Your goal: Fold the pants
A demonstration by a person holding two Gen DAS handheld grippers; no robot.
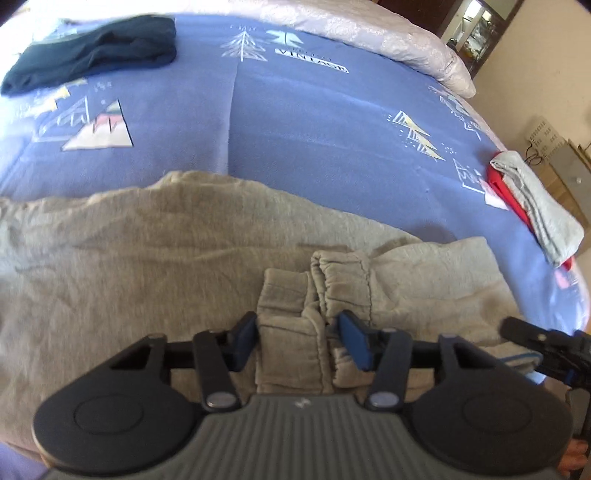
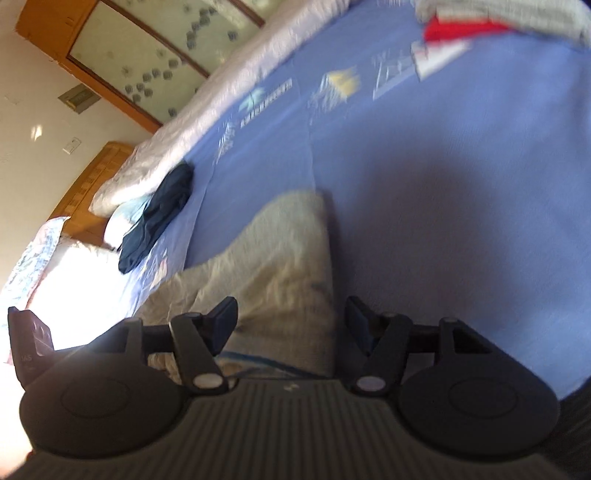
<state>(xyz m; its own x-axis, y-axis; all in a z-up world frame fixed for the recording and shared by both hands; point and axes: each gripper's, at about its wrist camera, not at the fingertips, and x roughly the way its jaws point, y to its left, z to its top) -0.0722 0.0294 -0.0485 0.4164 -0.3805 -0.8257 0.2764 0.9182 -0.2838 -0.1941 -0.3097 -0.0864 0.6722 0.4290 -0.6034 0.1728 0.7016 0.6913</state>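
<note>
Grey pants lie spread across the near part of a blue patterned bed sheet. Their two elastic leg cuffs are doubled back on top of the cloth. My left gripper reaches down over them, its blue pads pressed on either side of the bunched cuff cloth. In the right wrist view the pants show one folded corner. My right gripper hangs over that edge with its jaws wide. Cloth lies between them, but the pads stand off it. One right finger shows at the left view's right edge.
A dark navy garment lies folded at the far left of the bed. A grey and red pile of clothes sits at the right edge. A pale quilt lines the far side. Pillows and a wooden headboard stand beyond.
</note>
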